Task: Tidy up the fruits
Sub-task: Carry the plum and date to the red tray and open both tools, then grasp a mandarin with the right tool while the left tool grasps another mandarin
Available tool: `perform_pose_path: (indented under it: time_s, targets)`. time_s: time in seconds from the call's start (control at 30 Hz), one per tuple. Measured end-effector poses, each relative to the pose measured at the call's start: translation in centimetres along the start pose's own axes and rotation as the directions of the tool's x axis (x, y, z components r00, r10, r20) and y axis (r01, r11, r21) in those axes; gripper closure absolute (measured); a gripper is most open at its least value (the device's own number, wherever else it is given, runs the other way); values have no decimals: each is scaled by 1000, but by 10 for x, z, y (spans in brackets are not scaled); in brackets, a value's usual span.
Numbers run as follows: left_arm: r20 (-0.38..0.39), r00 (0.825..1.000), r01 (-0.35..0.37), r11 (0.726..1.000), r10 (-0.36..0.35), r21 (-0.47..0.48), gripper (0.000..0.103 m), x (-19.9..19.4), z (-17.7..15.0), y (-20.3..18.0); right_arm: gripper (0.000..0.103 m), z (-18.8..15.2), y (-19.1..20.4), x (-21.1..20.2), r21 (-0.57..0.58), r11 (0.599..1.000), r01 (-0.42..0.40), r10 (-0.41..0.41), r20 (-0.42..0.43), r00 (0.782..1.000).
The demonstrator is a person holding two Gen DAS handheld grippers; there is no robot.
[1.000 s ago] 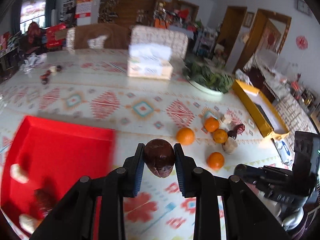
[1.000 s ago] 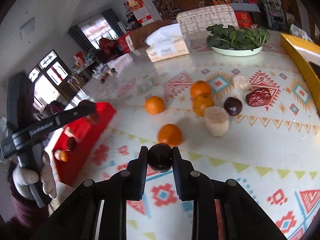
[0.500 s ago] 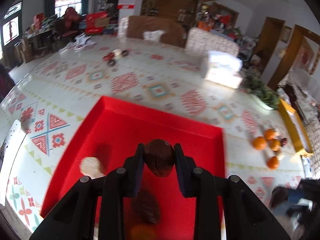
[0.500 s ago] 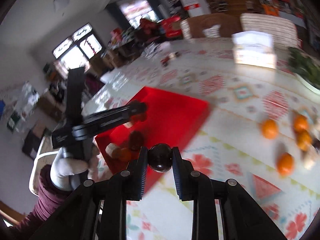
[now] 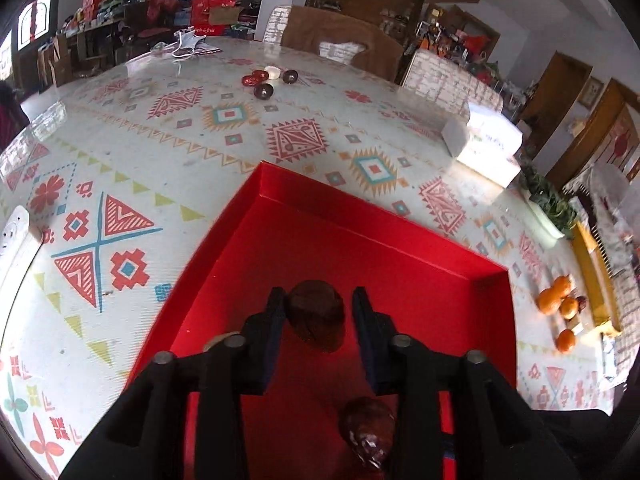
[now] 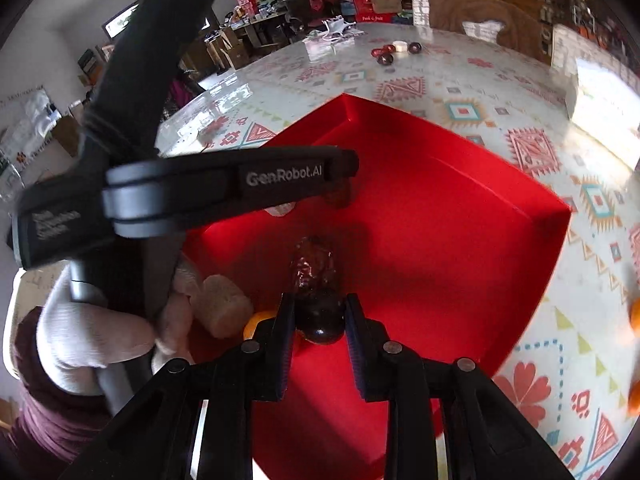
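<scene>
Both grippers over our red tray (image 5: 400, 240): left gripper (image 5: 318, 312) is opening, brown fruit (image 5: 316, 314) loose between its jaws; right gripper (image 6: 319, 316) pinches a dark fruit (image 6: 320, 320), wrinkled date (image 6: 314, 264) at 12 o'clock.

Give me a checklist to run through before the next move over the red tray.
1. Left gripper over the shallow red cardboard tray: ok.
2. Left fingers letting go: ok, opening, with gaps on both sides of the dark brown round fruit.
3. That fruit settled on the tray floor: cannot tell.
4. Right gripper holding its glossy black round fruit: ok, pads press both sides.
5. Right gripper over the tray: ok.
6. Free drop spot for the black fruit: not ok, a wrinkled dark red date lies just ahead and a pale cylinder piece sits nearby.
</scene>
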State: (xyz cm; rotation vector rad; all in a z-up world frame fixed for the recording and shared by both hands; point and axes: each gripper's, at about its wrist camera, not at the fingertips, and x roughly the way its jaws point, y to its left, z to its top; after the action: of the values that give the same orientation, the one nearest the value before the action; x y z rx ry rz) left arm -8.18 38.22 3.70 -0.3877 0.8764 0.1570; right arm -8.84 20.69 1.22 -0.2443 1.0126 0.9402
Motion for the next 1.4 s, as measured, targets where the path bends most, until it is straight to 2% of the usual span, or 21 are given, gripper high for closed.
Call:
perform_pose_path:
  time_s: [0.03,0.13,0.2,0.23,0.3,0.33,0.43,0.5,0.53,0.6,0.67,0.73,0.77,0.83,0.9,1.0,1.1,1.17,1.33,1.4]
  targets:
    - [7,1000,5,1000,-5,-10,55,-3,0,2,75,1,3,0,-12,1000,16,-16,8,1000]
    - [36,999,31,998,-29,-49,50,-16,0,9,74,1,7,0,-36,998,45,-44,16,999]
    - [56,997,48,996,-44,-78,44,-27,-1,13,71,0,5,-2,-20,999,35,-35,23,999]
    - [66,997,55,994,-50,-91,41,-33,-2,14,65,1,2,-3,-15,999,31,-30,29,999]
    - [93,994,70,991,-59,-112,35,-47,-4,15,58,-1,0,-13,-7,999,33,-33,57,998]
    - [103,992,79,990,-67,-119,30,-53,-5,15,57,-3,-2,-19,-4,999,38,-38,74,997]
    - [130,988,105,986,-89,-130,25,-73,-10,7,57,-10,-14,-49,17,998,58,-60,146,987]
    - [150,982,130,984,-111,-121,22,-85,-15,-5,53,-17,-28,-80,46,995,87,-95,218,971]
    - [159,979,144,983,-125,-114,21,-90,-17,-12,47,-21,-35,-93,59,993,103,-114,246,963]
    - [170,972,176,980,-160,-87,21,-99,-20,-30,34,-33,-54,-131,100,983,154,-178,322,930]
    - [170,964,215,975,-203,-50,21,-105,-25,-53,14,-43,-73,-165,142,968,208,-248,383,890]
    - [154,958,246,969,-242,-11,21,-104,-30,-79,8,-57,-93,-197,186,948,259,-315,419,852]
    - [144,956,258,966,-257,6,21,-103,-33,-90,8,-65,-106,-211,214,935,283,-350,421,837]
    - [121,951,281,959,-283,36,21,-97,-38,-112,8,-86,-133,-236,289,903,317,-415,399,818]
    - [90,948,299,952,-305,65,21,-86,-44,-137,8,-104,-166,-251,370,880,297,-431,365,825]
    - [20,946,321,943,-324,88,21,-60,-55,-168,9,-129,-206,-251,457,852,255,-418,301,857]
    - [-42,946,325,941,-322,94,21,-38,-65,-188,19,-143,-226,-233,484,842,237,-389,243,889]
    - [-71,947,320,942,-314,98,21,-25,-68,-200,27,-144,-234,-216,486,848,211,-351,219,910]
    - [-87,956,288,953,-281,96,21,-3,-62,-213,27,-130,-234,-175,437,882,178,-282,185,941]
    - [-88,958,279,957,-271,86,21,3,-57,-212,28,-120,-232,-156,407,892,195,-280,159,947]
